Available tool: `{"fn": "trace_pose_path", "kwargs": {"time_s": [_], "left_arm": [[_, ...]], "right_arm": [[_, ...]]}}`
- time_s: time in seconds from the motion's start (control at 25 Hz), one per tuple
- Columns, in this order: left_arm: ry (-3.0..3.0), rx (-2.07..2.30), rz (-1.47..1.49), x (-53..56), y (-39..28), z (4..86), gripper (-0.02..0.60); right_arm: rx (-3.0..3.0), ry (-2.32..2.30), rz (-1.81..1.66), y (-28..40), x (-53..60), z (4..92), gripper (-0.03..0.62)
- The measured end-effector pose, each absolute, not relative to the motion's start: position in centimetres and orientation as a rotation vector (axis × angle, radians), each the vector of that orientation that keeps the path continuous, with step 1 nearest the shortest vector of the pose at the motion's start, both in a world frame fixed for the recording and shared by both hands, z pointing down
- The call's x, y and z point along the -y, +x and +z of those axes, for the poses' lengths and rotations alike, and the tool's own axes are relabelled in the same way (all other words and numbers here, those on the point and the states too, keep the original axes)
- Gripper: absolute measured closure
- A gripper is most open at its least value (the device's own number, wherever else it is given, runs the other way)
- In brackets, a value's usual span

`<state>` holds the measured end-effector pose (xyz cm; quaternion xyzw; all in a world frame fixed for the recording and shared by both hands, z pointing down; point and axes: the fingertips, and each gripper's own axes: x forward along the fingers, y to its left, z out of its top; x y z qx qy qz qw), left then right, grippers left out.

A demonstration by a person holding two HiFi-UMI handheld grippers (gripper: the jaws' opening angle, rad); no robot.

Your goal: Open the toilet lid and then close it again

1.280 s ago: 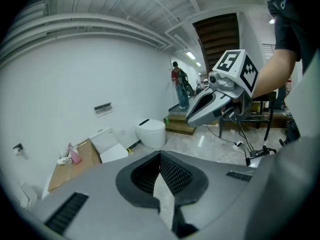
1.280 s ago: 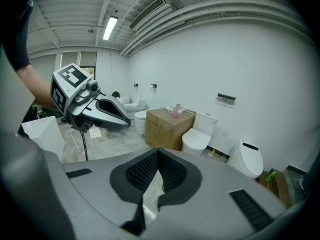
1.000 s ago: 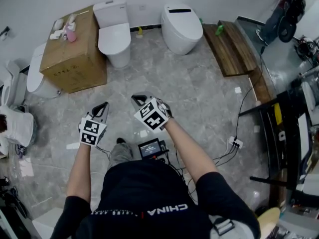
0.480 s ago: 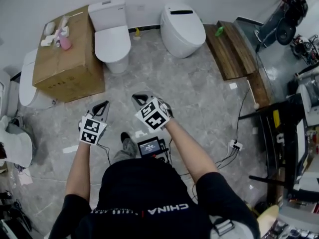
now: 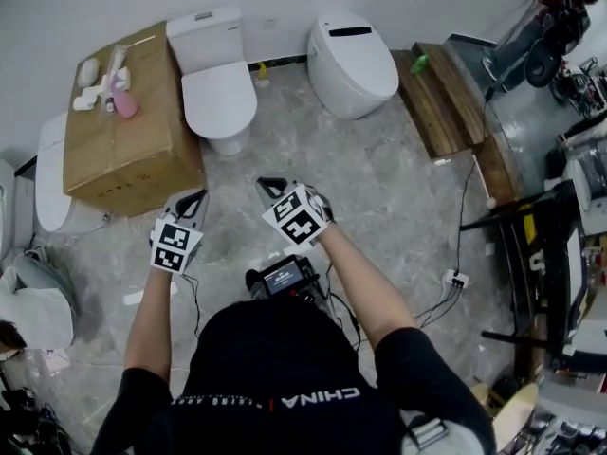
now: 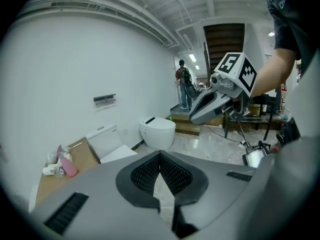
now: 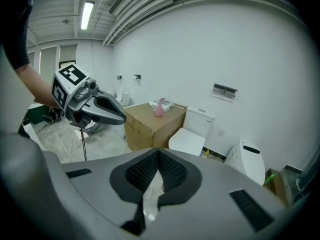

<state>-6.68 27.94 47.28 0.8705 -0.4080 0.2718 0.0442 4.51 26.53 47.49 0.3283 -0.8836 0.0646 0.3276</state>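
Carries left gripper (image 5: 194,199) and right gripper (image 5: 269,187) out in front, side by side, above the floor (image 5: 379,178). Keeps both sets of jaws pressed together, with nothing between them. Has drawn nearer to the toilet (image 5: 214,64) over the last second: sits lower and a little larger in the head view than before, with the box (image 5: 128,140) beside it sliding down the frame likewise. Still stands well short of it, though, with both grippers well apart from the lid (image 5: 220,95). Finds that lid down flat, so no part of the task done yet. Shows a second toilet (image 5: 353,57) further right, also shut; cannot tell for certain which one counts, though seems headed for the tanked one. Amounts to approach only so far: probably needs more walking, then a jaw tip slipped under the lid's front edge.
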Motion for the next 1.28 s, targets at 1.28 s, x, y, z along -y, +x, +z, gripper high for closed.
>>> {"fn": "trace_pose_path", "kwargs": {"time_s": [1.28], "left_arm": [[2.499, 1.465, 0.843, 3.5, -6.0, 45.9, 0.572]], "right_arm": [[2.429, 0.597, 0.159, 2.0, 6.9, 47.6, 0.582]]}}
